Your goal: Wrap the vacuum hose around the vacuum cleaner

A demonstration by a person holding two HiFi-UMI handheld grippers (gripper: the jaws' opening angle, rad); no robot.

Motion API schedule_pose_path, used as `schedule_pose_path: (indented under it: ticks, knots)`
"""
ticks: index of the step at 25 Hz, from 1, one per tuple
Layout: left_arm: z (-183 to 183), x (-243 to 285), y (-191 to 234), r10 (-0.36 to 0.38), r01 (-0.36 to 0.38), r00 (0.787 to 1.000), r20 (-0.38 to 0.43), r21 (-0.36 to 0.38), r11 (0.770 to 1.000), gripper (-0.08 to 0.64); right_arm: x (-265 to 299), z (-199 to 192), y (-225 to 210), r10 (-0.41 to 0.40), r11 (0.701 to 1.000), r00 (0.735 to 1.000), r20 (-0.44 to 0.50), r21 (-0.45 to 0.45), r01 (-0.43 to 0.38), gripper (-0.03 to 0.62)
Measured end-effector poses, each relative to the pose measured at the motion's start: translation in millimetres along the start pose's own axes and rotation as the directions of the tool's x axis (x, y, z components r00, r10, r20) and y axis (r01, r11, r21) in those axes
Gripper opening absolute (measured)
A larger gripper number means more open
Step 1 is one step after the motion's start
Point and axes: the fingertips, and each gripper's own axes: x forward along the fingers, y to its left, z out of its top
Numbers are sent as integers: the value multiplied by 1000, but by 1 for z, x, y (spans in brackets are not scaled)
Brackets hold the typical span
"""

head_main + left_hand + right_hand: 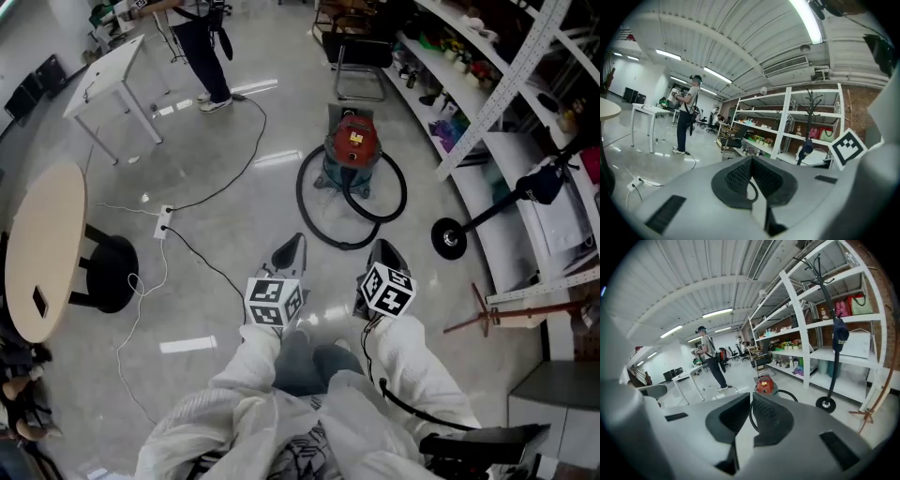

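Tongs number two: left tongs (pixel 291 246) and right tongs (pixel 384 251), each pressed together on nothing (tips meeting). One red-lidded, teal-bodied canister vacuum cleaner (pixel 353 150) stands toward the far right edge of the polished grey floor (pixel 234 234). Its one black hose (pixel 323 225) lies in loose loops against its base.

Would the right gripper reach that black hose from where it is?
Probably not without stooping: the right gripper is held high while the hose lies on the floor ahead. Nothing stands between.

Bright ceiling strips (pixel 806 21), fisheye-warped edges
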Motion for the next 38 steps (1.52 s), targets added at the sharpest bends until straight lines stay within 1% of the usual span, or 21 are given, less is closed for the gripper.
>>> schedule_pose_path:
  ticks: [3,5,8,12,14,16,19,21,25,27,29,33,38]
  knots:
    - [-7,-36,-27,-43,44,999,-14,9,999,2,-44,-17,-7,-40,998,999,10,40,40,29]
    - [-12,-63,-46,-71,71,997,-6,8,997,2,-73,-22,-10,-58,998,997,49,41,56,29]
    - [-26,-106,-69,-69,69,998,-9,23,997,2,-115,-34,-9,-54,998,993,105,43,50,29]
    - [-46,-155,-105,-69,70,997,-42,44,997,2,-168,-63,-9,-42,995,996,80,97,34,29]
    - [-51,-172,-116,-67,69,996,-53,42,997,2,-187,-72,-4,-32,996,997,68,86,26,29]
    - [-51,-183,-124,-75,78,995,-61,44,996,2,-201,-75,5,-19,998,998,66,54,16,29]
    - [-54,-200,-129,-93,98,993,-74,61,993,2,-221,-82,18,-15,1000,998,67,13,14,29]
    - [-55,-211,-129,-114,119,991,-72,64,991,2,-231,-87,24,-30,1000,997,76,0,30,29]
    - [-62,-230,-127,-159,166,984,-85,83,983,2,-250,-107,39,-68,998,995,73,-2,69,29]
    - [-69,-239,-127,-164,171,981,-101,69,983,2,-260,-119,45,-80,997,995,60,8,80,29]
    - [-70,-244,-126,-163,170,981,-106,61,984,2,-265,-125,52,-72,997,996,51,12,71,29]
    - [-65,-254,-121,-138,147,983,-120,65,987,2,-274,-123,65,-47,999,998,45,-18,48,29]
    - [-56,-259,-119,-149,160,982,-117,95,982,2,-281,-110,73,-37,998,997,67,-50,41,29]
